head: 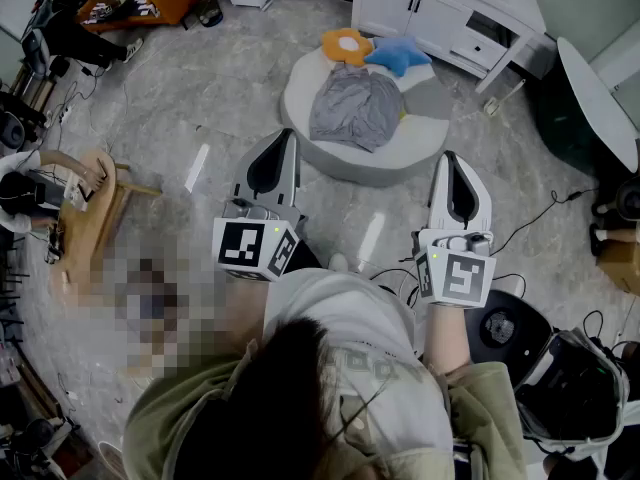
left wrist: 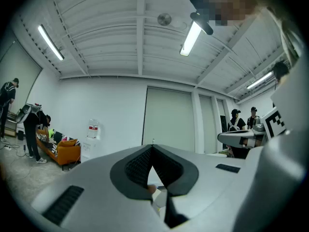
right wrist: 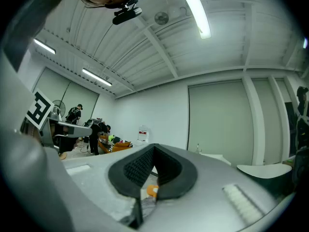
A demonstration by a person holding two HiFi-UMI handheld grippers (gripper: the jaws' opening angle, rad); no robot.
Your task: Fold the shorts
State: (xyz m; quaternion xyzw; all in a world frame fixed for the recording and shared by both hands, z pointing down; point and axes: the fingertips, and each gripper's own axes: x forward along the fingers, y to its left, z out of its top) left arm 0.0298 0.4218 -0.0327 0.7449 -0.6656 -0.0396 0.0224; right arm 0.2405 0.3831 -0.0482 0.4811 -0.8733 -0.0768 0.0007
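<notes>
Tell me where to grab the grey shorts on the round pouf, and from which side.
Probably pinch the near edge of the grey shorts, coming from the person's side of the white pouf. They lie bunched with that edge free, while the orange cushion and blue cushion crowd the far side.

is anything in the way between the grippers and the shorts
Nothing visible does. The grey shorts lie on the round white cushion, and only floor and the cushion's near edge separate them from the left gripper and right gripper, both shut and empty. The blue star pillow and orange pillow sit behind the shorts.
</notes>
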